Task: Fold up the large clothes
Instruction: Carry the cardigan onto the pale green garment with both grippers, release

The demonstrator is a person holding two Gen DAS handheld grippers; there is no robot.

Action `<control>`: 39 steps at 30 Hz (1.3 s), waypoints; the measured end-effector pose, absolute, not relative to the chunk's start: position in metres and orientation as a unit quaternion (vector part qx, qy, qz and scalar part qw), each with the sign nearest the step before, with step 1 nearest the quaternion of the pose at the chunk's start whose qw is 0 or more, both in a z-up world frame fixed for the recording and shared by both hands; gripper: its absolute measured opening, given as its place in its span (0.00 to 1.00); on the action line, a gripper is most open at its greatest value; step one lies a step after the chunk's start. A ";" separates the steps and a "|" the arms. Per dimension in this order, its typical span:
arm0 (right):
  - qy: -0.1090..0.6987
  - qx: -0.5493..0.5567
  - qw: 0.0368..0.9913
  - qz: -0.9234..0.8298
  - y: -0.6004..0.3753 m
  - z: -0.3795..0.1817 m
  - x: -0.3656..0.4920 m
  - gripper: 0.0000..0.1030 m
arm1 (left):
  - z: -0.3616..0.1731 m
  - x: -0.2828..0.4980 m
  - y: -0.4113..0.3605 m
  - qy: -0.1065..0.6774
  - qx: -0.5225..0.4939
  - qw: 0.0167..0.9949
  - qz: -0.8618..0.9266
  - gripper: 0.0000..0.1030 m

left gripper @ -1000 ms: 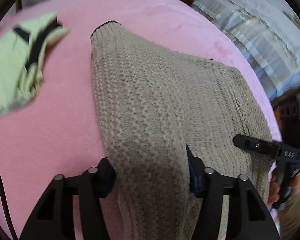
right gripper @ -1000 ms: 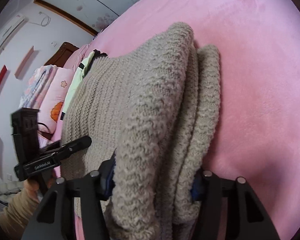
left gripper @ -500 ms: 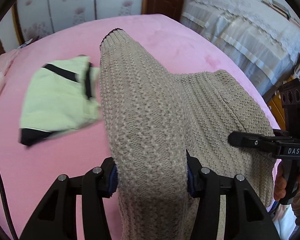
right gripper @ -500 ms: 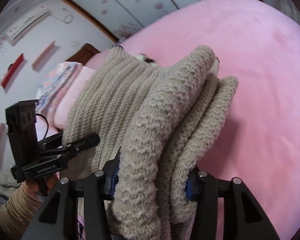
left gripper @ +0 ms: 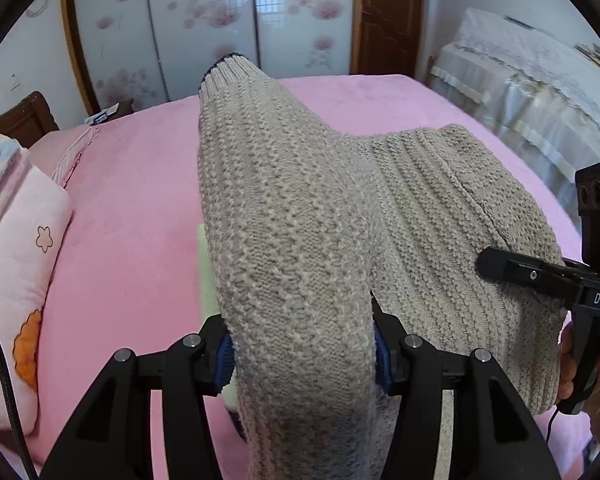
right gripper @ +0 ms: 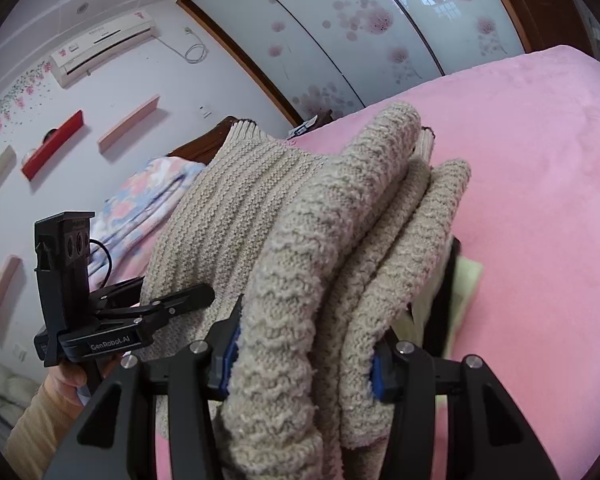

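Note:
A folded beige knit sweater (left gripper: 300, 248) hangs between both grippers above the pink bed (left gripper: 132, 216). My left gripper (left gripper: 302, 354) is shut on one thick folded end of it. My right gripper (right gripper: 304, 358) is shut on the other end, where several folded layers (right gripper: 360, 264) bunch between the jaws. Each gripper shows in the other's view: the right gripper (left gripper: 540, 276) at the right of the left wrist view, the left gripper (right gripper: 140, 312) at the left of the right wrist view. The sweater's cuff (left gripper: 228, 70) sticks up at the far end.
A light green garment lies on the bed under the sweater, a strip showing in the left wrist view (left gripper: 207, 272) and a corner in the right wrist view (right gripper: 466, 284). A pink pillow (left gripper: 16, 264) lies at the left. A second bed (left gripper: 532, 92) stands at the right. Wardrobe doors (left gripper: 220, 12) are behind.
Both grippers have lifted the sweater up off the bed and tilted the views upward. The green garment, earlier in plain sight at the left, now lies mostly hidden beneath the sweater.

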State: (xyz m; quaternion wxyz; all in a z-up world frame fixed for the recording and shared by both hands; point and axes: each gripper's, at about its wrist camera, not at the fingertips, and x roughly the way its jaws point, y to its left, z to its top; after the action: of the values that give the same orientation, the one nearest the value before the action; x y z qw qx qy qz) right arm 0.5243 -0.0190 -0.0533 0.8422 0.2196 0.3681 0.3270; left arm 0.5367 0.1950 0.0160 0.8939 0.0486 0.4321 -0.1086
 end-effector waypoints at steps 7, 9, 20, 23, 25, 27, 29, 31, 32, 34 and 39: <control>0.430 0.209 0.829 0.289 0.011 -0.154 0.598 0.48 | -0.107 0.619 0.225 0.488 0.019 0.870 -0.074 0.58; 0.430 0.201 0.835 0.278 0.009 -0.181 0.604 0.51 | -0.132 0.623 0.240 0.466 -0.021 0.882 -0.068 0.72; 0.451 0.163 0.843 0.241 0.021 -0.175 0.600 0.69 | -0.139 0.603 0.264 0.439 -0.079 0.894 -0.042 0.97; 0.469 0.147 0.843 0.220 0.019 -0.154 0.587 0.69 | -0.119 0.595 0.248 0.441 -0.062 0.895 -0.010 0.97; 0.472 0.139 0.844 0.214 0.020 -0.132 0.574 0.69 | -0.099 0.579 0.240 0.441 -0.067 0.895 0.016 0.97; 0.472 0.125 0.848 0.208 0.014 -0.108 0.552 0.69 | -0.072 0.557 0.231 0.436 -0.082 0.896 0.023 0.97; 0.473 0.123 0.849 0.200 0.004 -0.090 0.529 0.69 | -0.043 0.518 0.242 0.422 -0.082 0.902 0.031 0.97; 0.476 0.145 0.843 0.204 -0.009 -0.066 0.500 0.69 | -0.015 0.488 0.228 0.413 -0.065 0.907 0.041 0.97; 0.473 0.156 0.843 0.202 -0.015 -0.055 0.486 0.69 | -0.003 0.476 0.221 0.414 -0.058 0.907 0.045 0.97; 0.465 0.175 0.844 0.203 -0.028 -0.031 0.455 0.69 | 0.024 0.446 0.205 0.417 -0.048 0.906 0.048 0.97; 0.456 0.148 0.857 0.191 -0.048 0.039 0.368 0.69 | 0.079 0.371 0.174 0.418 -0.031 0.906 0.063 0.97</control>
State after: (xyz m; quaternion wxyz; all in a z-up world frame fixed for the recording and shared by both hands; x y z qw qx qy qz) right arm 0.3676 -0.0476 0.0386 0.8567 0.1482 0.4556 0.1911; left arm 0.3707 0.1739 0.0791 0.9058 -0.0312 0.4178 0.0626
